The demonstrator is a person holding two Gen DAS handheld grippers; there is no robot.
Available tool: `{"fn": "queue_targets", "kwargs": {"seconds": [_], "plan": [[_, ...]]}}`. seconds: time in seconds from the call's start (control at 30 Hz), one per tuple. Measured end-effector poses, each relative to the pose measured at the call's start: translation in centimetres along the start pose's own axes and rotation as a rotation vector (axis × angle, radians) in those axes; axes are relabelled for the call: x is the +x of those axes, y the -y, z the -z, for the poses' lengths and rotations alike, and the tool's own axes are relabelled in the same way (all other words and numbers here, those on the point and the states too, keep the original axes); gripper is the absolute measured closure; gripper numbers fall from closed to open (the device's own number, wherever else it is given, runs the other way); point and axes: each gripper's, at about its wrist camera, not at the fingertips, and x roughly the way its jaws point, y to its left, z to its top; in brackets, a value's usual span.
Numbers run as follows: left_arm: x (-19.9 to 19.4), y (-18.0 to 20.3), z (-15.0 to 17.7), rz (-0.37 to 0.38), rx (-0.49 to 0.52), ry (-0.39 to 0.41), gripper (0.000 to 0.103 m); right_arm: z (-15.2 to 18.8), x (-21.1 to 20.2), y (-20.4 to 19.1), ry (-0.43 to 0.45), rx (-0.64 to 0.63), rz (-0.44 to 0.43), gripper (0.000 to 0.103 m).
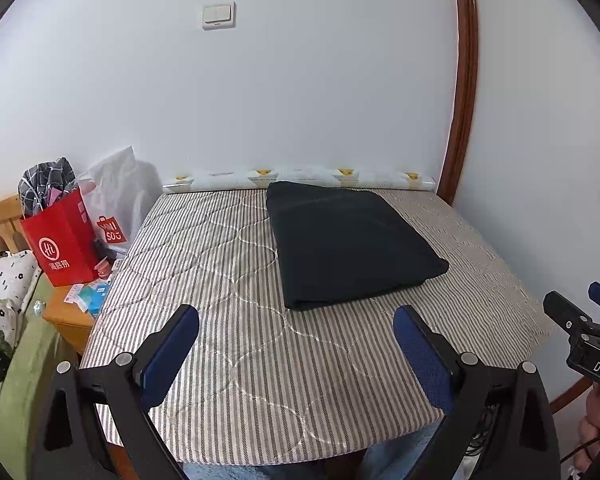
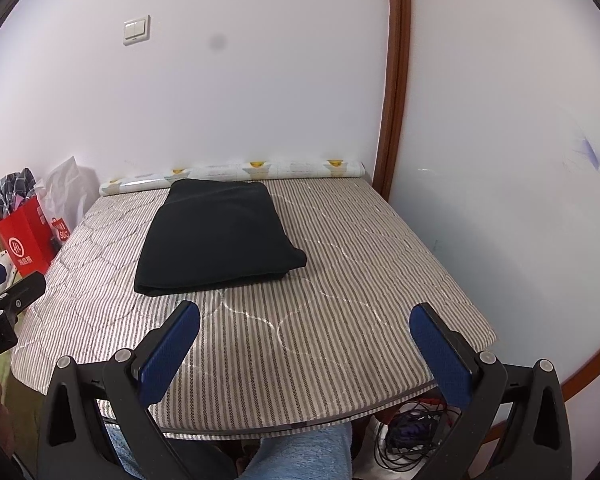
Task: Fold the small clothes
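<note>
Cloth point(image 1: 350, 244), dark, folded rectangular on striped quilt point(image 1: 228, 280).

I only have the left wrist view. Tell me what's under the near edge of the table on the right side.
Observer: A tangle of dark cables lies on the floor there.
Operator: Report the right gripper's state.
Observer: The right gripper is open, fingers wide apart, holding nothing.
Operator: Check the wall to its right.
Observer: There are faint blue scribbles on it, above the striped pad.

"MINISO" on white bag point(image 1: 114, 200)
</note>
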Motion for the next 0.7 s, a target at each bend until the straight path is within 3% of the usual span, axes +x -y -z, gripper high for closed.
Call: {"fn": "queue_targets", "kwargs": {"seconds": [0.7], "plan": [[-0.1, -0.33, 0.15, -0.007, -0.004, -0.005, 0.005, 0.2, 0.02, 0.31, -0.002, 0.008, 0.002, 0.0]]}}
